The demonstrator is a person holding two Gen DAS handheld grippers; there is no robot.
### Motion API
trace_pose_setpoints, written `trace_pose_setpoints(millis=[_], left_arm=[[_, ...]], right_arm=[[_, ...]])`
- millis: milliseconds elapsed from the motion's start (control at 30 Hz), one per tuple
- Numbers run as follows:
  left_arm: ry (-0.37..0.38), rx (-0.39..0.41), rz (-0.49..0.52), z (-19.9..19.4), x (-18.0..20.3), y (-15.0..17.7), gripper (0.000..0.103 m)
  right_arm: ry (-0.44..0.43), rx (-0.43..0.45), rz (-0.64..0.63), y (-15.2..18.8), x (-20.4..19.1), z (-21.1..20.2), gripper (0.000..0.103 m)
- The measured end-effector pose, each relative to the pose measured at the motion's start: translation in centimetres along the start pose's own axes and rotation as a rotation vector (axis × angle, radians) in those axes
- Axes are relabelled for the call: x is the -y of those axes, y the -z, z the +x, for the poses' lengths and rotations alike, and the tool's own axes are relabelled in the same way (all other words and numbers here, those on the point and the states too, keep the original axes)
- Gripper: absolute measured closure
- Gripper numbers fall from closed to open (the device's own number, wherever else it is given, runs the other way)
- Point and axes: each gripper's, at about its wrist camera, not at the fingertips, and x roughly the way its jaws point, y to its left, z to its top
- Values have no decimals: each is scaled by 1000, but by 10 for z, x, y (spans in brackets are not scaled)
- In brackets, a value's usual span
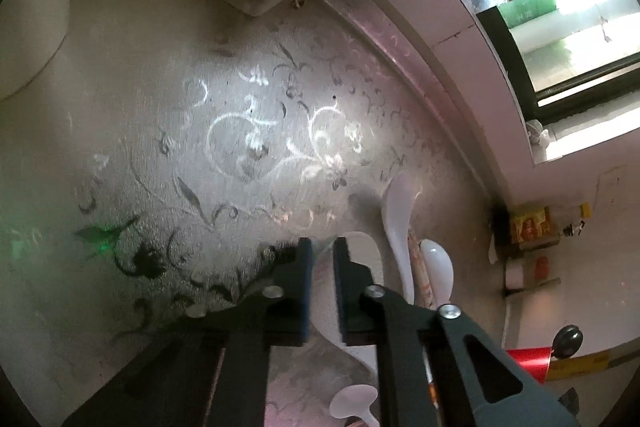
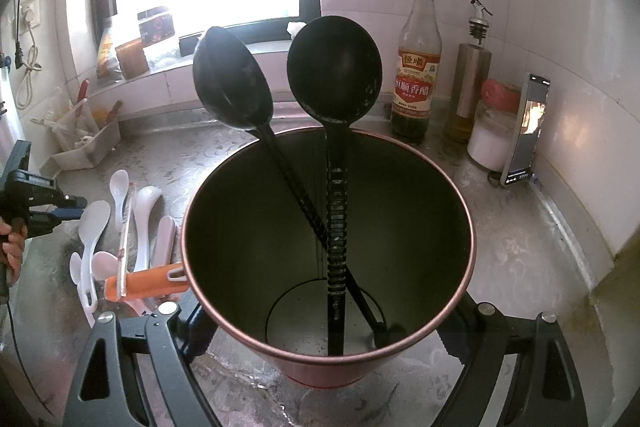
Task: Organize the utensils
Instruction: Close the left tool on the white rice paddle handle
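The grey metal countertop with its floral etching (image 1: 248, 131) spreads wide under both tools. Standing on it, the tall pink metal bucket with a dark inside (image 2: 448, 227) is clamped from both sides by the right gripper (image 2: 328, 327), jaws spread wide around its wall. Two black plastic ladles (image 2: 334, 67) stand inside the bucket, bowls up, handles crossing near the bottom. Far behind on the right stands a vinegar bottle with a yellow cap (image 2: 416, 67), near the tiled wall.

Over on the left, a heap of white plastic spoons and rice paddles (image 2: 120, 223) lies on the counter, an orange-handled tool (image 2: 148, 281) across its near end, touching the bucket's rim. The left gripper (image 1: 322, 255) is down there, jaws narrow, pinching the broad white rice paddle (image 1: 362, 259) between its pads. A long white spoon (image 1: 398, 219) lies just right of it.
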Motion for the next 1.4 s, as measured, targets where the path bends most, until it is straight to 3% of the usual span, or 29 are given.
trace_pose_setpoints(millis=[433,700,833,1067,1133,1200,1400], left_arm=[[151,53,-96,-16,-14,33,100],[67,57,-74,-33,-4,51,100],[55,16,-79,-27,6,62,100],[71,-71,10,-25,42,84,98],[80,-113,23,-20,51,90,93],[50,-152,26,-12,56,97,76],[15,-198,11,-1,55,107,73]], right_arm=[[4,-3,0,-1,-1,1,13],[4,-3,2,-1,0,1,13],[3,-3,5,-1,0,0,13],[3,-3,7,-1,1,0,13],[3,-3,7,-1,0,0,13],[2,-3,6,-1,0,0,13],[1,-4,13,-2,2,1,13]])
